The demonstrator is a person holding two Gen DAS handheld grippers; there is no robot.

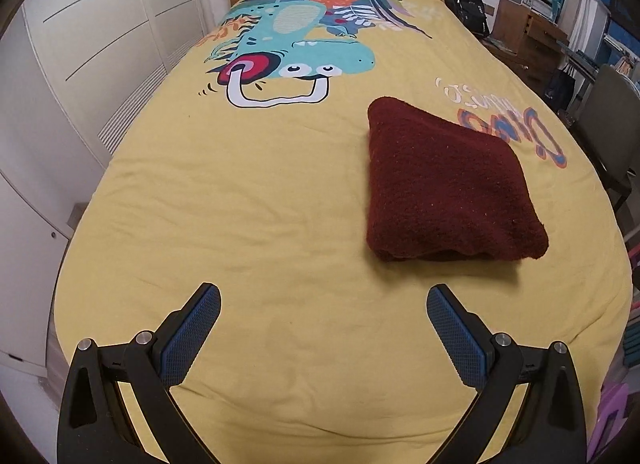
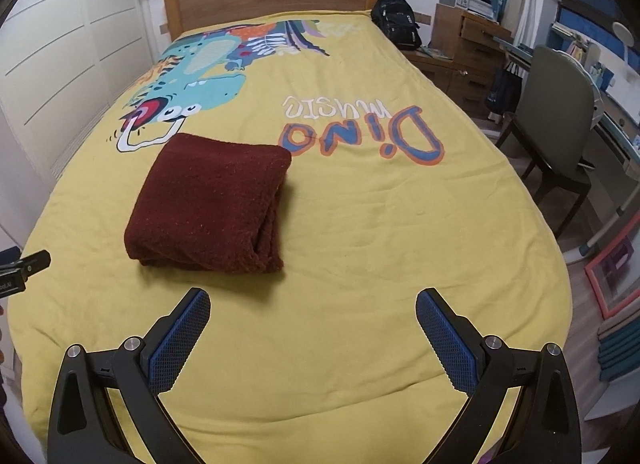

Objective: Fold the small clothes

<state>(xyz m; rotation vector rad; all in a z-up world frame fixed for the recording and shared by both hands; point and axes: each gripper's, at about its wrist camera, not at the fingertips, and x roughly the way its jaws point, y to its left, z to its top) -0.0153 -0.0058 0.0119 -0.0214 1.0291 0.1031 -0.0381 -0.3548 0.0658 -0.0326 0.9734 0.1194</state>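
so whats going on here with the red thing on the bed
A person holds a gripper in each hand over a bed with a yellow dinosaur cover. The dark red garment lies on it already folded into a compact bundle. Both the left gripper and right gripper are open, empty, and short of the garment, touching nothing.

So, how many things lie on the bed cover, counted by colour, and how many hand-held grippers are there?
Dark red folded cloth on the yellow bed cover: 1
Hand-held grippers, left and right, both open: 2
Total: 3
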